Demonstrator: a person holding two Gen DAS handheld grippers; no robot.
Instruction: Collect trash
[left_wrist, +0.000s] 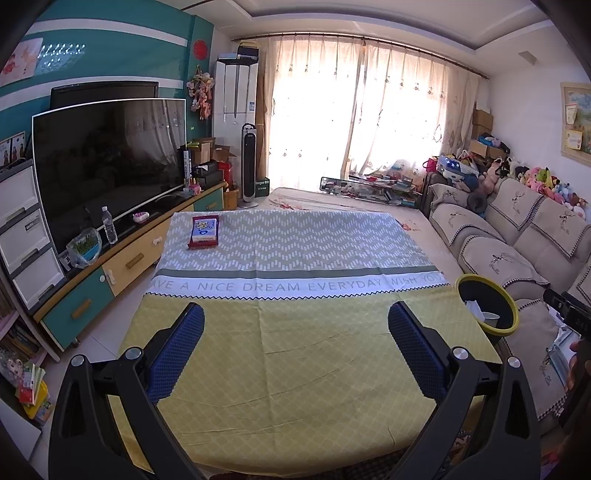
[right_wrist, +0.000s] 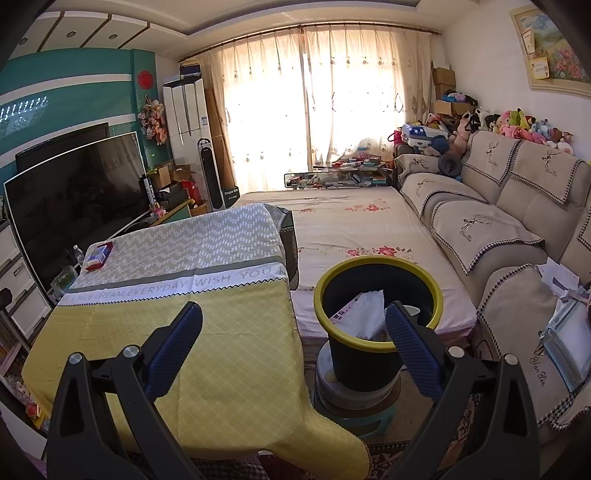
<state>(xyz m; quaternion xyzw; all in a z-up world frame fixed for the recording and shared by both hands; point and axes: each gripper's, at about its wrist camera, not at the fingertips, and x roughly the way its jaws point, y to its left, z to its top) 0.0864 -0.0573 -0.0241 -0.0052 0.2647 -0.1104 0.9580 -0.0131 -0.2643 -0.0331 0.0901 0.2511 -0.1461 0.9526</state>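
A black trash bin with a yellow rim (right_wrist: 376, 325) stands to the right of the table (right_wrist: 229, 332) and holds white crumpled paper (right_wrist: 364, 314) and a paper cup. It also shows in the left wrist view (left_wrist: 487, 306). My right gripper (right_wrist: 295, 314) is open and empty, above the table's right edge beside the bin. My left gripper (left_wrist: 295, 314) is open and empty over the yellow part of the tablecloth (left_wrist: 295, 350). A red and blue tissue pack (left_wrist: 204, 230) lies at the table's far left, also seen in the right wrist view (right_wrist: 99, 255).
A TV (left_wrist: 107, 166) on a low cabinet (left_wrist: 122, 266) runs along the left. A beige sofa (right_wrist: 498, 236) with soft toys is on the right. A floral-covered bed (right_wrist: 351, 229) lies beyond the table. The bin sits on a stacked stool (right_wrist: 354, 402).
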